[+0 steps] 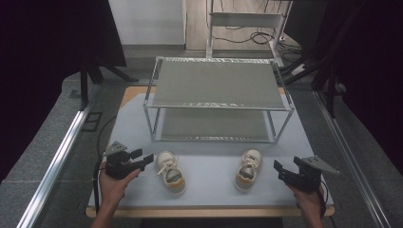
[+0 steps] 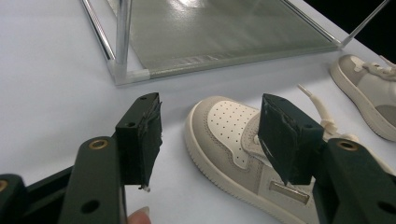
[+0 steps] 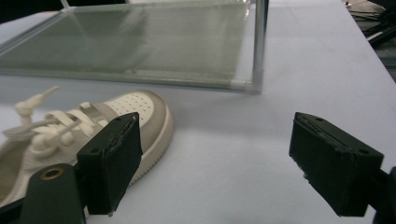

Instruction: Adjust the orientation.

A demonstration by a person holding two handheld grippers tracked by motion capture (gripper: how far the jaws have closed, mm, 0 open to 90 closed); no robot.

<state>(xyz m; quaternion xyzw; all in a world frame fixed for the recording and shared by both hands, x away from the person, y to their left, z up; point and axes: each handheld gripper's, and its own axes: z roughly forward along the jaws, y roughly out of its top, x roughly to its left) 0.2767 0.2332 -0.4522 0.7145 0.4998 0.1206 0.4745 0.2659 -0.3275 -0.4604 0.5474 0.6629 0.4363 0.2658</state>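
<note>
Two small beige-and-white shoes lie on the white table (image 1: 209, 164) in front of a metal two-shelf rack (image 1: 218, 107). The left shoe (image 1: 170, 172) has its toe toward the rack and loose laces. My left gripper (image 1: 142, 158) is open just to its left. In the left gripper view this shoe's toe (image 2: 224, 126) shows between the parted jaws of that gripper (image 2: 215, 135). The right shoe (image 1: 249, 168) lies apart from my open right gripper (image 1: 279, 168), which sits to its right. In the right gripper view that gripper (image 3: 222, 163) frames bare table, with the shoe (image 3: 130, 109) to the left.
The rack's lower shelf (image 2: 210, 32) and its corner post (image 3: 259, 42) stand close behind the shoes. An aluminium rail (image 1: 57, 156) runs along the left of the table. Cables (image 1: 252, 35) lie on the floor beyond the rack.
</note>
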